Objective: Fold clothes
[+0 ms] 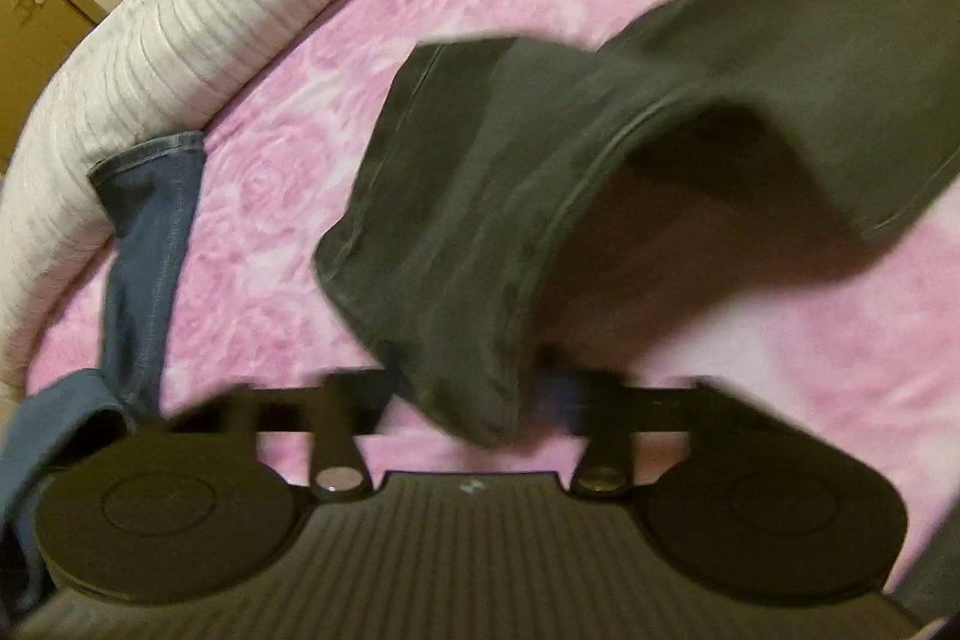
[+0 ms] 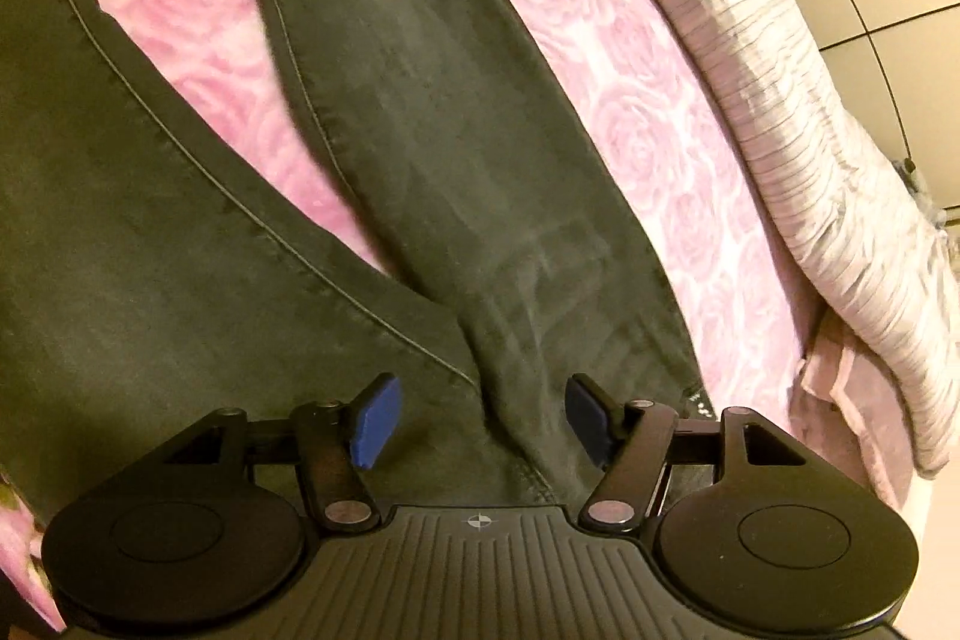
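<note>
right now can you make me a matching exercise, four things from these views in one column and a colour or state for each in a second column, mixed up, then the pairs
Things:
1. trousers
2. jeans leg
3. bedspread
4. right gripper

Colour or state:
A. pink with a rose pattern
B. open, fingers apart above cloth
C. blue denim, at the edge of the bed
D. dark grey, one leg end pinched by the left gripper

Pairs: 1-D, 2-C, 3-A, 4-B

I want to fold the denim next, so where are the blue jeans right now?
In the left wrist view, the blue jeans lie at the far left on the pink blanket, beside the striped bedding, left of the dark trousers.
</note>
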Motion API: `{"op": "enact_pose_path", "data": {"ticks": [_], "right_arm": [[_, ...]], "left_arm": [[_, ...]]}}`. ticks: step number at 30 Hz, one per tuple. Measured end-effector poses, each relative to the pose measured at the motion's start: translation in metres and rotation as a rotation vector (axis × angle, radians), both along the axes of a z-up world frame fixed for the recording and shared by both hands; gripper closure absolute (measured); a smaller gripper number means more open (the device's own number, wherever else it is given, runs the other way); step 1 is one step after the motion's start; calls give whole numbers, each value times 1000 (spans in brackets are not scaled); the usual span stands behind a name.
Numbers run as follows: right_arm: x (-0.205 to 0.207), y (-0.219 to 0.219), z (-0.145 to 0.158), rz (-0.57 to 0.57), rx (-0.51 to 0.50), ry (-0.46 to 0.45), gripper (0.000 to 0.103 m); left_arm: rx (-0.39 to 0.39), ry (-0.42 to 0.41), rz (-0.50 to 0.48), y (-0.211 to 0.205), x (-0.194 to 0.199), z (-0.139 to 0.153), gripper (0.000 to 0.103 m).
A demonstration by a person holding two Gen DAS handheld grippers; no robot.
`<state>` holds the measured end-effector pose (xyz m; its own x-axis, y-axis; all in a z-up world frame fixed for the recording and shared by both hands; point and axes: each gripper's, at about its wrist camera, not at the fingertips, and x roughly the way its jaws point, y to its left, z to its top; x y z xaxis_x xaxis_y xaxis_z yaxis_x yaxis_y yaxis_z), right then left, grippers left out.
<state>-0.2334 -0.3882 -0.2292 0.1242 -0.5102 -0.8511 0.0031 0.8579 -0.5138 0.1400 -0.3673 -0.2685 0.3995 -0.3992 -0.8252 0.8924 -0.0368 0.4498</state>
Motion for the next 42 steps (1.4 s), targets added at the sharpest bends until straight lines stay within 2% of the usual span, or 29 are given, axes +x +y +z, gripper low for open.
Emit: {"op": "enact_pose_path", "data": {"ticks": [3,5,7,9,11,15,18,22,24,27,33,35,38,42], "right_arm": [[0,3,2,-4,-10,19,38],[0,6,2,-17,-7,28,37],[1,10,1,-34,3,34,37],[4,16,0,-40,17,36,37],[9,23,-2,-39,33,47,36],[10,31,1,-50,33,45,36],[1,25,4,-122,47,38,35],[-17,4,11,-236,47,8,35],[-27,-17,18,-293,44,-19,35],[-39,-62,30,-370,49,-80,35],[-67,-201,37,-518,101,-227,35],[-79,-257,32,-579,154,-298,35],[-91,-327,12,-626,193,-351,35],[-109,-395,-20,-663,330,-409,35]], "left_arm": [[-29,-164,-34,17,11,25,100],[-15,-275,-83,41,17,45,97],[85,-356,-138,66,21,42,92],[201,-379,-178,86,23,22,89],[274,-340,-179,102,24,5,87],[292,-245,-124,121,23,-5,83],[245,-181,-58,123,23,2,75],[130,-97,0,98,22,21,70],[101,-61,-3,75,18,29,64],[63,-8,-29,32,10,36,61],[15,64,-99,-60,-30,37,54],[20,71,-117,-87,-48,31,53],[48,66,-144,-123,-73,19,53],[78,45,-176,-159,-92,3,52]]}}
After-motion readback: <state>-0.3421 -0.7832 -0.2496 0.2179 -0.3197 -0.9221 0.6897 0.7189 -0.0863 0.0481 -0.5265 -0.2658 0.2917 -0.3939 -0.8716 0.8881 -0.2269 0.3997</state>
